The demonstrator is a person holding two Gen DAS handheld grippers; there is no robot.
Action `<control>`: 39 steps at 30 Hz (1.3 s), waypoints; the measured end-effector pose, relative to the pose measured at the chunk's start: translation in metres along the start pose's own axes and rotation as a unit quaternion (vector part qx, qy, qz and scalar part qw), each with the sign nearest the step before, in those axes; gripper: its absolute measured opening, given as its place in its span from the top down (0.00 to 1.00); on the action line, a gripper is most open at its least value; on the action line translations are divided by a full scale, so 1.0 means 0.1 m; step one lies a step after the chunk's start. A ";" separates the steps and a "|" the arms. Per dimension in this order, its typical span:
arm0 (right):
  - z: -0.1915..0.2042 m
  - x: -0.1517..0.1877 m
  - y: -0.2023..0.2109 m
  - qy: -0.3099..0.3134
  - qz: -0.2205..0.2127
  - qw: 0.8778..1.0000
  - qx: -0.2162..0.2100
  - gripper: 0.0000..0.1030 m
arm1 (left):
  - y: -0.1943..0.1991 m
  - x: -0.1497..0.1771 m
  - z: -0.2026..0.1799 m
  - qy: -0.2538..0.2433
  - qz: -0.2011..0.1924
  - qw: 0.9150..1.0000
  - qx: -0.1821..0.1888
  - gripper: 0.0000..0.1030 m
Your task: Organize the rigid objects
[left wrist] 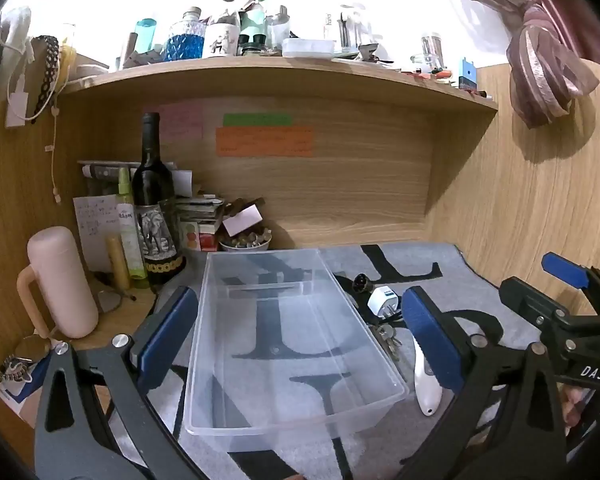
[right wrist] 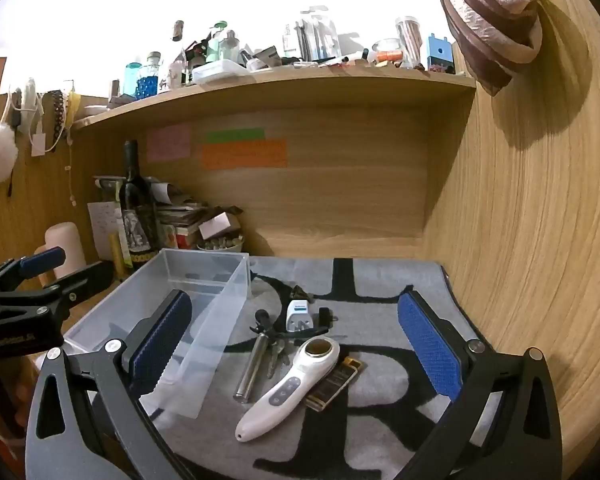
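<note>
A clear plastic bin [left wrist: 260, 258] stands empty on a grey mat [right wrist: 380, 300] with black letters. To its right lie a white handheld device [right wrist: 288, 388], a metal cylinder [right wrist: 254, 364], keys [right wrist: 278, 354], a white plug adapter [right wrist: 298, 314] and a gold-and-black lighter [right wrist: 334, 384]. My left gripper [left wrist: 300, 330] is open, and the bin sits between its blue pads without touching them. My right gripper [right wrist: 298, 346] is open above the loose items and holds nothing. In the left wrist view the adapter [left wrist: 383, 300], keys [left wrist: 388, 340] and white device [left wrist: 426, 384] lie beside the bin's right wall.
A dark wine bottle [left wrist: 154, 200], a pink jug [left wrist: 60, 280], a bowl [left wrist: 246, 242] and stacked papers crowd the desk's back left corner. A cluttered wooden shelf [left wrist: 284, 68] runs overhead. A wooden side wall [right wrist: 520, 240] closes the right, with a tied curtain [left wrist: 540, 64] above.
</note>
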State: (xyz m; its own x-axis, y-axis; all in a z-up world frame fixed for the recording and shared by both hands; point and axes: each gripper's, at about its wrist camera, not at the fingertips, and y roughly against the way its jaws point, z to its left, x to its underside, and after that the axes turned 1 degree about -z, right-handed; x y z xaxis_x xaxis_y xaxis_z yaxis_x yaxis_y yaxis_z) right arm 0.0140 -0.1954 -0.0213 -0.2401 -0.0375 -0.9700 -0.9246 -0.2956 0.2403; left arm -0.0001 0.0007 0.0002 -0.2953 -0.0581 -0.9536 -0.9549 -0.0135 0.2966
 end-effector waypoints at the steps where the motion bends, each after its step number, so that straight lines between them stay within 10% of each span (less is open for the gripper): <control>1: 0.00 0.00 0.00 -0.001 0.002 1.000 0.000 0.00 | 0.00 0.00 0.01 0.001 -0.002 1.000 -0.002 0.00; 39: 0.00 0.01 -0.08 -0.001 0.007 1.000 -0.003 0.00 | -0.06 0.01 -0.02 -0.015 -0.008 1.000 0.004 0.00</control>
State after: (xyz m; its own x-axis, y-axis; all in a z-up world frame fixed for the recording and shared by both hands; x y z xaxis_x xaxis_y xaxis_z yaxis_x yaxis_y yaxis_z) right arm 0.0209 -0.1926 -0.0239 -0.2532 -0.0397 -0.9666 -0.9195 -0.3007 0.2532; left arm 0.0056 -0.0008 -0.0021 -0.2808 -0.0287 -0.9593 -0.9597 -0.0055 0.2810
